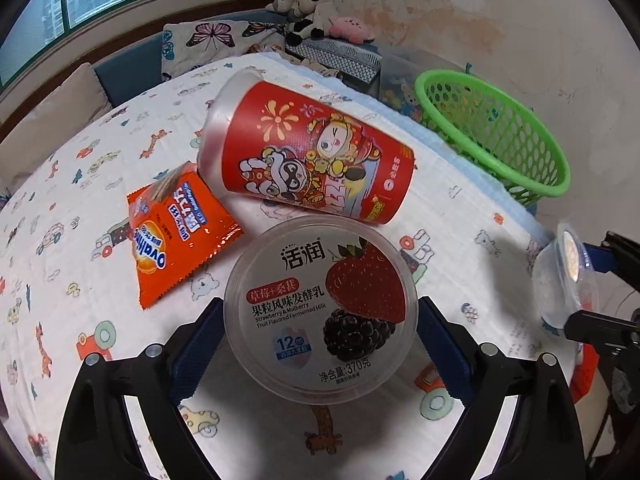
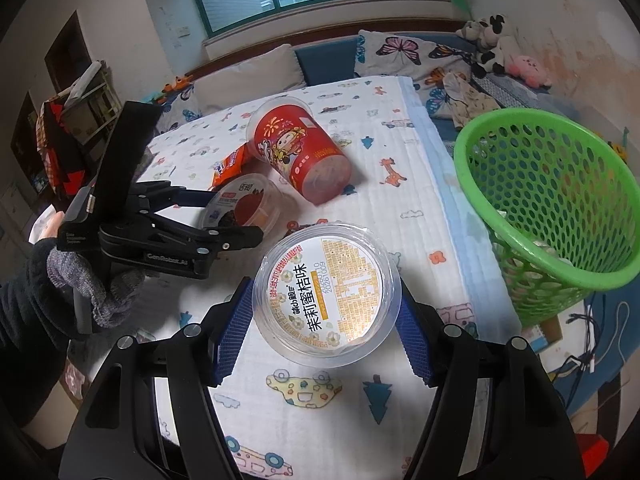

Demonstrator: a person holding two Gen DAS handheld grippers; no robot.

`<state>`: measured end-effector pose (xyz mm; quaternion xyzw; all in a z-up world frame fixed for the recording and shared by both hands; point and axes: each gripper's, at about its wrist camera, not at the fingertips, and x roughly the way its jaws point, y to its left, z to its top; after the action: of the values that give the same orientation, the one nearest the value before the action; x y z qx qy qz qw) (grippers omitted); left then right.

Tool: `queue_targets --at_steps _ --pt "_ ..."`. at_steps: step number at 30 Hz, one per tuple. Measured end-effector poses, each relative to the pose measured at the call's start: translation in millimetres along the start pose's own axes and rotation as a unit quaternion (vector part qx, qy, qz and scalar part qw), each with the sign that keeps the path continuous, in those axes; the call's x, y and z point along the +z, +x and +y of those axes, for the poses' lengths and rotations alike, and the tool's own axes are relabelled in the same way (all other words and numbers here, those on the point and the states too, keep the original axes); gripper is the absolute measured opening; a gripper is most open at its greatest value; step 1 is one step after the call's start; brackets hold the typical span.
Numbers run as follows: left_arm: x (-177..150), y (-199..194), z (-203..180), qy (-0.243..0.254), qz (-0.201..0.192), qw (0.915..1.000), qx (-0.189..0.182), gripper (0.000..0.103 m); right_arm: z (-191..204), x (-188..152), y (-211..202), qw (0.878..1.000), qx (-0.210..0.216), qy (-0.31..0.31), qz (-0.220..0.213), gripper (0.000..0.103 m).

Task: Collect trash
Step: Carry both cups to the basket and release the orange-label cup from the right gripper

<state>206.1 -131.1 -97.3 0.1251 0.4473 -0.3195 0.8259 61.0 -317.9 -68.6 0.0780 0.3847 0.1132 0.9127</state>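
A strawberry yogurt tub point(image 1: 316, 312) stands on the patterned sheet between the pads of my left gripper point(image 1: 320, 300), which press on its sides. Behind it lie a red paper cup point(image 1: 312, 152) on its side and an orange Ovaltine packet point(image 1: 180, 236). My right gripper point(image 2: 325, 284) is shut on a clear plastic cup point(image 2: 328, 300) with a yellow and white label, held above the sheet. In the right wrist view the left gripper point(image 2: 236, 218) sits around the tub point(image 2: 244, 204), left of the red cup point(image 2: 300, 152). In the left wrist view the clear cup point(image 1: 560, 276) hangs at the right edge.
A green mesh basket point(image 2: 560, 184) stands at the right edge of the sheet, also seen as the basket point(image 1: 480, 120) from the left wrist. A gloved hand point(image 2: 80, 276) holds the left gripper. Pillows, plush toys point(image 2: 492, 48) and a window lie beyond. Cables trail on the floor at right.
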Motion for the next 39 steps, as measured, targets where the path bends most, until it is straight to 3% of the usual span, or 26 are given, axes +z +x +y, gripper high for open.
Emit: queue_targets --at_steps 11,18,30,39 --pt "11 -61 20 -0.029 -0.052 0.9982 -0.007 0.090 -18 10 -16 0.999 -0.012 0.021 -0.028 0.068" --pt "38 -84 10 -0.030 -0.075 0.9966 -0.016 0.090 -56 25 -28 0.997 -0.041 0.048 -0.048 0.068" --pt "87 -62 -51 0.001 -0.074 0.9958 -0.053 0.090 -157 42 -24 0.987 -0.117 0.105 -0.041 0.068" --pt "126 -29 -89 0.019 -0.058 0.9961 -0.065 0.090 -214 51 -6 0.979 -0.143 0.146 -0.028 0.068"
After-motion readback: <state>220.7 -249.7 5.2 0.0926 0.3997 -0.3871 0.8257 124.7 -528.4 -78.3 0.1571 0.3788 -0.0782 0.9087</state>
